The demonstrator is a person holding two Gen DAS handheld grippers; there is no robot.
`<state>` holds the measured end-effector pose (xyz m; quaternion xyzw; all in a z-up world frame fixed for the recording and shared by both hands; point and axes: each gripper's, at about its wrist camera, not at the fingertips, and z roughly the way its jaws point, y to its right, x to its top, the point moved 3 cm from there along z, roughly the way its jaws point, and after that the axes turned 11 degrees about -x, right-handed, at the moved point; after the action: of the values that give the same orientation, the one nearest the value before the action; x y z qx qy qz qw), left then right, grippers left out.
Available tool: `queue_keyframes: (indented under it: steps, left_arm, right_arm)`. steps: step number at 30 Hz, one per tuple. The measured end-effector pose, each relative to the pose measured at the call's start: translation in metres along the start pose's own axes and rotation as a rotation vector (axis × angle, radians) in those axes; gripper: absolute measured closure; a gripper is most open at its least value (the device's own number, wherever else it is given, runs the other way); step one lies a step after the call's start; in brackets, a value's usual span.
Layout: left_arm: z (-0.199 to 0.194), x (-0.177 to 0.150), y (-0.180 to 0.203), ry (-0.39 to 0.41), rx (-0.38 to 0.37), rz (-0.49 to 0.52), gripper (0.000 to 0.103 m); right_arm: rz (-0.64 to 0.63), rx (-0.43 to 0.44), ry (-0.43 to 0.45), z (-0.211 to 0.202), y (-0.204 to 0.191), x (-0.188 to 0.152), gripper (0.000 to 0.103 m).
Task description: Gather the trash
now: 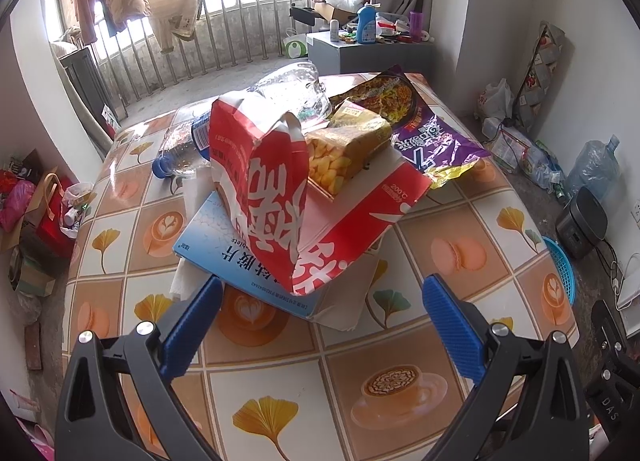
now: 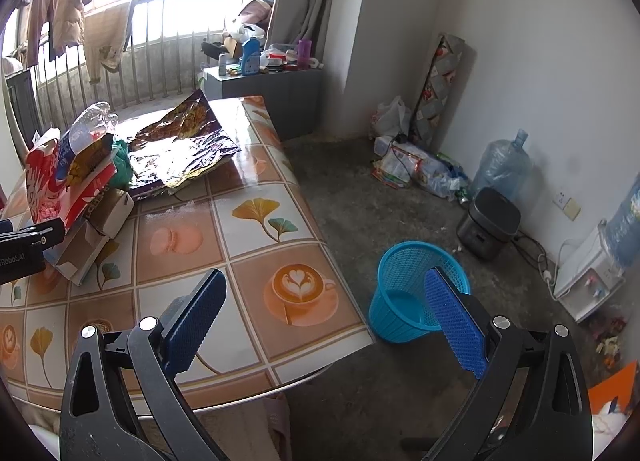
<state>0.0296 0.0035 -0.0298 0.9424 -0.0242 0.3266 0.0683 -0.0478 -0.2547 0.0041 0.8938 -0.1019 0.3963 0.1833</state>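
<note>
two blue-padded fingers of the left gripper (image 1: 322, 317) stood wide apart at the bottom of the left wrist view, holding nothing, just short of the trash pile at frame centre. there a red paper bag (image 1: 272, 197) leaned on a blue tablet box (image 1: 224, 257), with a yellow snack box (image 1: 344, 149) behind it, a purple foil wrapper (image 1: 424, 121) at upper right and a clear plastic bottle (image 1: 180, 149) at left, all on the patterned table (image 1: 400, 381).

in the right wrist view the right gripper (image 2: 326, 315) was also spread wide and empty, low in the frame over the table's near edge. the blue basket (image 2: 404, 293) sat on the floor at centre right, well apart from the pile at middle left.

the pile looked loosely stacked, so pinching the bag alone might topple the snack box or roll the bottle off the table. the light bag could also crumple and slip.
</note>
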Motion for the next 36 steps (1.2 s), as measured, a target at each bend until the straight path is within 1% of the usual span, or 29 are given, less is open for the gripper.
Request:
queue_keyframes:
  steps: [36]
  left_arm:
    - [0.0003, 0.0004, 0.0008, -0.001, 0.001, 0.001, 0.006]
  right_arm:
    - [0.000, -0.001, 0.001, -0.0035, -0.0002, 0.0016, 0.008]
